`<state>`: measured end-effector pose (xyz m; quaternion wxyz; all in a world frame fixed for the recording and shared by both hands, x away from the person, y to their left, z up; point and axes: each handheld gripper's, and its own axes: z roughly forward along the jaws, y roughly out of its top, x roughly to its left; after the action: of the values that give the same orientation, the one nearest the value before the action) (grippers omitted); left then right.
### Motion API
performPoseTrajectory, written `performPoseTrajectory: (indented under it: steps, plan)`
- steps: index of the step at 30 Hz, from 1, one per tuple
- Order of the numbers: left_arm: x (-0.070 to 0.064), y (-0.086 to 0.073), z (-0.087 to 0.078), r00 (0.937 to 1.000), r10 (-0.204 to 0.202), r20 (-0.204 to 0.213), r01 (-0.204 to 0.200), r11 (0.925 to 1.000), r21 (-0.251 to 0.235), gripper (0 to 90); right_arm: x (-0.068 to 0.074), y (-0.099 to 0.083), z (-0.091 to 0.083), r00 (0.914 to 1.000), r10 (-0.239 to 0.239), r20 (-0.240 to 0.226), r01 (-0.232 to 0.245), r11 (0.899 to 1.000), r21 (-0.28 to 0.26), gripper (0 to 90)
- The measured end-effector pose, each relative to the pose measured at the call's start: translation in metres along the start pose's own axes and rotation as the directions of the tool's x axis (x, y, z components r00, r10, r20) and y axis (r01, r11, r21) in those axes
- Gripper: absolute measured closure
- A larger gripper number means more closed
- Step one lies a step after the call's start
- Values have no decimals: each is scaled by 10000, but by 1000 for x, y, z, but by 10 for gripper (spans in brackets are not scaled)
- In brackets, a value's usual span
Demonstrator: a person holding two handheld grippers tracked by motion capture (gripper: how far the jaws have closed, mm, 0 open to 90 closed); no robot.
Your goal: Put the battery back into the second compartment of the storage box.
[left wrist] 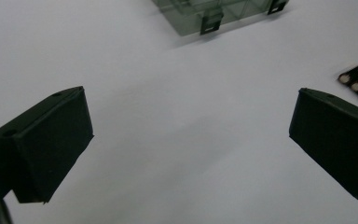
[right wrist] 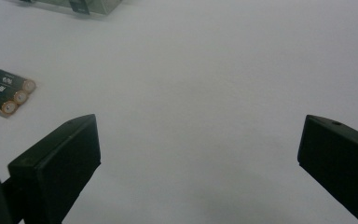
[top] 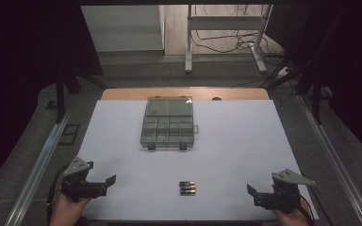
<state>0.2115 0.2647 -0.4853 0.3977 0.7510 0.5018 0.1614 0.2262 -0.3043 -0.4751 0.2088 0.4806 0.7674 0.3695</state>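
Your left gripper (top: 104,183) and right gripper (top: 253,194) both gape wide, empty — three batteries (top: 187,188) lie between; compartment box (top: 168,123) far, contents unclear.

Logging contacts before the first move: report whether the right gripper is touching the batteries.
Apart. In the high view, bare white table lies between the right gripper and the batteries; the right gripper view shows the batteries well clear of its open jaws.

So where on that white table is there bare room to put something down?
Wide bare stretches lie left and right of the clear compartment box, and between each gripper and the three batteries. The only tighter spot is the strip between box and batteries.
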Motion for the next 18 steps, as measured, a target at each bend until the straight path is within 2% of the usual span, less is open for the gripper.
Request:
performPoseTrajectory:
  steps: [9, 12, 18]
  plan:
    - [-9, 15, 11, 9982, 414, 430, -425, 9988, 237, 0, 0, 0, 1, 10000, -2, -28, 2, 10000, 91, 0]
    - [-13, 25, 17, 9950, 551, 829, -571, 9981, 210, 0, 0, 0, 1, 10000, 9, -24, -9, 9999, 130, 0]
    - [-20, 32, 27, 9900, 853, 1124, -911, 9948, 467, 0, 0, 0, 2, 10000, 17, -8, -17, 9999, 152, 0]
